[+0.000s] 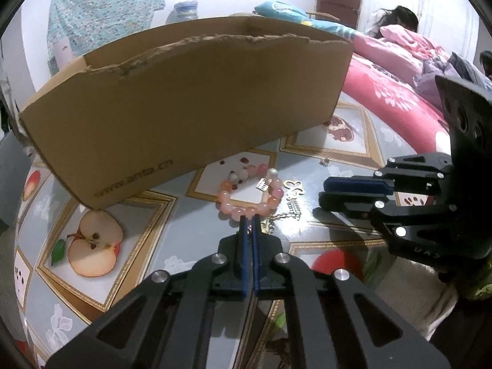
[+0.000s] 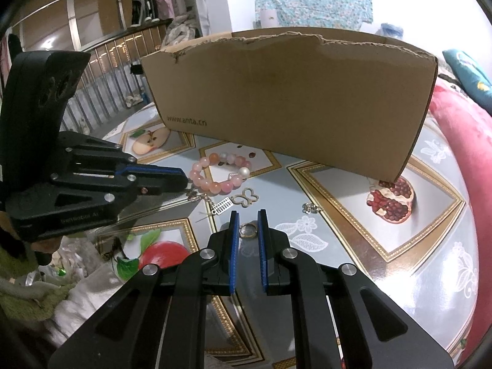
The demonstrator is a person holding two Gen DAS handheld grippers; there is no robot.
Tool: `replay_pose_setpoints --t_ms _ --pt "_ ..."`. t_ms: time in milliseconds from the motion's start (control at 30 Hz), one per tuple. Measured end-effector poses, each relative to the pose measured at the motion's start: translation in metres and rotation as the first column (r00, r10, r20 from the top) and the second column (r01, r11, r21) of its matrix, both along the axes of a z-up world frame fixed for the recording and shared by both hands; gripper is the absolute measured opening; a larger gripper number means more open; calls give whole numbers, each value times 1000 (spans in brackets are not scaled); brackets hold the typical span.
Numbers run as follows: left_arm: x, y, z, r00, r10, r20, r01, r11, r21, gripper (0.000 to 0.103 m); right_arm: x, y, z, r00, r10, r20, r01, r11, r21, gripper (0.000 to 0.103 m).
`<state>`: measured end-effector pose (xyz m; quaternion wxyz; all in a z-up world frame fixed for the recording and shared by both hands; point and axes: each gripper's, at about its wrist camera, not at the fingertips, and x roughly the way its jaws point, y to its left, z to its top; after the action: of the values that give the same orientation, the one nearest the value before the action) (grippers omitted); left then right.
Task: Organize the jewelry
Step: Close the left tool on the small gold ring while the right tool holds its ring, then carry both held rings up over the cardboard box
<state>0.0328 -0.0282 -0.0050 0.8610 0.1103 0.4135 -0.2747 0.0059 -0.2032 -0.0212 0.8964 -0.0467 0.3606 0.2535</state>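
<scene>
A pink bead bracelet (image 1: 249, 195) lies on the table in front of a cardboard box (image 1: 190, 117). My left gripper (image 1: 249, 220) is shut, its tips pinching the bracelet's near edge. It shows from the side in the right wrist view (image 2: 184, 181), touching the bracelet (image 2: 220, 173). A butterfly charm chain (image 2: 244, 198) lies beside the bracelet. My right gripper (image 2: 248, 215) is open, with a small round ring pendant (image 2: 248, 230) on the table between its fingers. The right gripper also shows in the left wrist view (image 1: 323, 192).
The box (image 2: 292, 98) stands open-topped at the back of the fruit-patterned tablecloth (image 2: 353, 246). A small silver piece (image 2: 311, 207) lies to the right. A pink quilt (image 1: 396, 98) is at the far right, a railing (image 2: 101, 70) at left.
</scene>
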Motion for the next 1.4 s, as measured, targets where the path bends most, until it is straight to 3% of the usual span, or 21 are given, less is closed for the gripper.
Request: replay_pose_setpoints --t_ms 200,500,533,600,667,900,1000,1200,1400 --pt "-1 13 7 999 35 4 -35 998 -52 0 -2 1 2 1000 2 9 -2 1000 1 10" --pt "-7 19 12 999 37 2 -36 997 -61 1 -5 1 4 1000 -1 20 1 1000 3 10" --pt "-7 17 10 1000 27 -10 -27 998 -55 3 -5 1 4 1000 -1 20 1 1000 3 10" --pt "-9 15 8 1000 20 -12 -21 999 -36 23 -6 1 3 1000 1 22 -1 1000 2 10" --pt "-11 11 4 1000 10 -8 -10 1000 -7 29 -5 1 4 1000 0 22 0 1000 3 10" --pt "-7 1 -4 1000 24 -11 -23 999 49 27 -4 0 2 1000 -7 16 6 1000 9 10" --pt "-6 -1 -5 999 33 -2 -33 998 62 11 -4 0 2 1000 -6 14 6 1000 11 10" --pt "-9 -5 -5 999 29 25 -31 995 94 11 -4 -2 2 1000 -9 17 9 1000 16 10" --pt "-12 0 0 998 51 38 -54 996 69 11 -8 -3 7 999 -14 36 14 1000 16 10"
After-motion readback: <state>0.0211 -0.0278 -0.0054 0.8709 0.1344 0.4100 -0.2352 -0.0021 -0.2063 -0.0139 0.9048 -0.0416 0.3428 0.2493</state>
